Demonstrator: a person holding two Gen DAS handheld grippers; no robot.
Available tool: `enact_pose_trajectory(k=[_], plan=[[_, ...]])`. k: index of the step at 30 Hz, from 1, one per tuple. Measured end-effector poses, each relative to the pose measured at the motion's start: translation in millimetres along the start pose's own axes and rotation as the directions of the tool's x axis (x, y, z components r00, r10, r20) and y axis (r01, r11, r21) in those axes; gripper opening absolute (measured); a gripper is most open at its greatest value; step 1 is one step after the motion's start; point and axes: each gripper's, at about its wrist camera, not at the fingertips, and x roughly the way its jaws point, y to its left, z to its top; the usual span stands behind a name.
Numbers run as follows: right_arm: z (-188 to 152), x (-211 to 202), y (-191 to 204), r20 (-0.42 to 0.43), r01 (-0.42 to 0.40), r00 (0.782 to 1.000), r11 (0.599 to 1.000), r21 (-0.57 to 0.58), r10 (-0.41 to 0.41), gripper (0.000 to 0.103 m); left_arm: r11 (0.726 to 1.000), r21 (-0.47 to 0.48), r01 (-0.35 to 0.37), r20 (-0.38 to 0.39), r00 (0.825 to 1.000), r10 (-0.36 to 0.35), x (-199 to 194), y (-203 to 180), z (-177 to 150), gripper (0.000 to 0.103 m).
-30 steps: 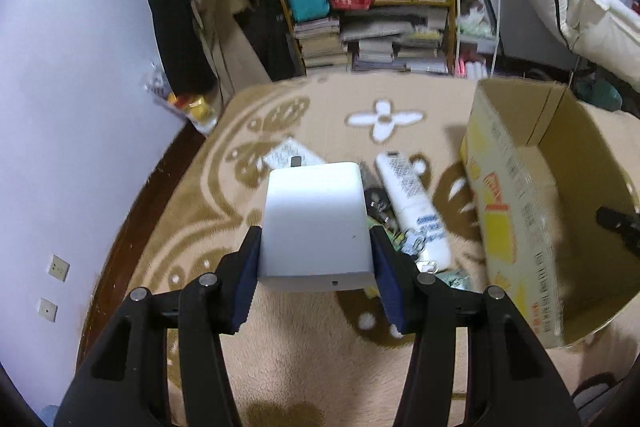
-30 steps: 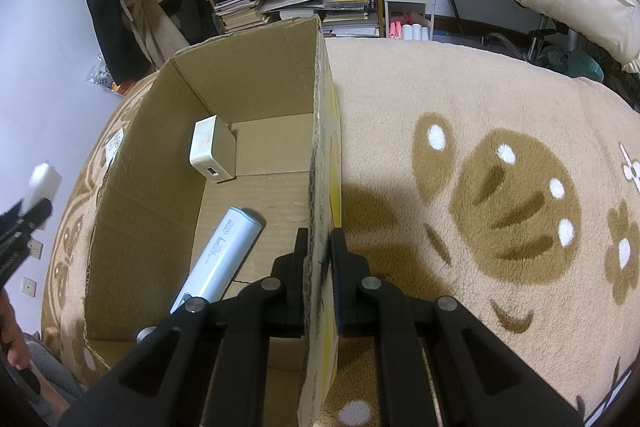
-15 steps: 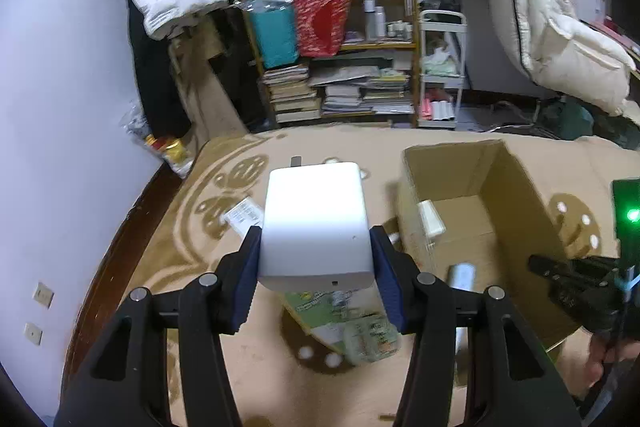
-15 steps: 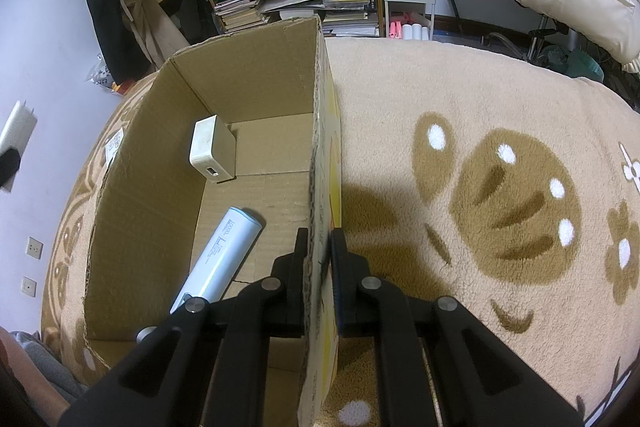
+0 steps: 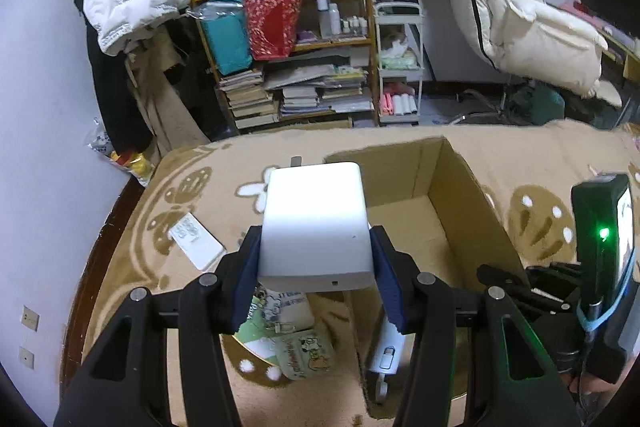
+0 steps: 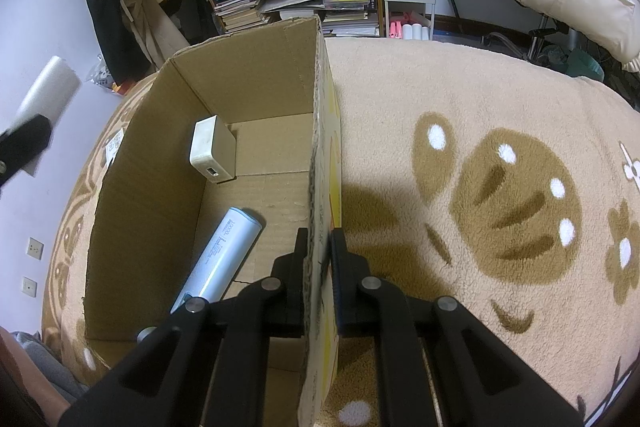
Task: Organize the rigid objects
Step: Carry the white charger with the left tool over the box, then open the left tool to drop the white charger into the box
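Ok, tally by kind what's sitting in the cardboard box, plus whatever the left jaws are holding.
White square charger blocks: 2, one in the brown cardboard box, one held outside it
Pale blue cylindrical power bank: 1
Total: 3

white charger block [image 5: 316, 223]: held aloft | cardboard box [image 6: 248, 99]: open, holding small charger [image 6: 212, 155], blue cylinder [image 6: 224, 255]

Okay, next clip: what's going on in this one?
A person is tidying small items off a patterned blanket into a cardboard box. The left gripper holds a white charger in the air beside the box. The right gripper pinches the box wall. Another charger and a blue power bank lie inside.
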Motion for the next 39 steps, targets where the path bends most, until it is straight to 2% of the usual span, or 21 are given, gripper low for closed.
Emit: enact_pose_trajectory(k=[9,14,26,29,32,35,39], plan=[[-0.1,-0.4,-0.4,-0.001,-0.001,1.0,1.0,0.001,0.001,0.01,0.998,0.055,0.025,-0.042,0.999,-0.022,15.5,-24.0,-9.9,0.051],[0.4,-0.4,-0.7,-0.001,-0.001,1.0,1.0,0.001,0.001,0.01,0.997,0.046,0.069,-0.07,0.995,-0.065,21.8,-33.8,-11.0,0.051],[-3.2,0.9,-0.3,-0.005,-0.005,1.0,1.0,0.006,0.005,0.011,0.997,0.065,0.047,-0.109,0.993,-0.04,36.8,-48.8,-18.9,0.052],[-2.9,1.0,-0.7,-0.005,-0.004,1.0,1.0,0.006,0.004,0.01,0.996,0.042,0.076,-0.146,0.987,-0.069,42.4,-48.0,-23.1,0.052],[-2.7,0.8,-0.5,-0.005,-0.006,1.0,1.0,0.008,0.006,0.011,0.996,0.065,0.066,-0.134,0.989,-0.057,41.8,-51.0,-28.1,0.049],[-2.7,1.1,-0.7,-0.009,-0.013,1.0,1.0,0.006,0.013,0.011,0.994,0.102,0.027,-0.09,0.996,-0.018,33.2,-55.2,-25.0,0.049],[-5.3,-0.9,-1.1,-0.007,-0.004,1.0,1.0,0.004,0.004,0.011,0.995,0.086,0.039,-0.07,0.997,-0.033,22.4,-48.8,-14.7,0.049]])
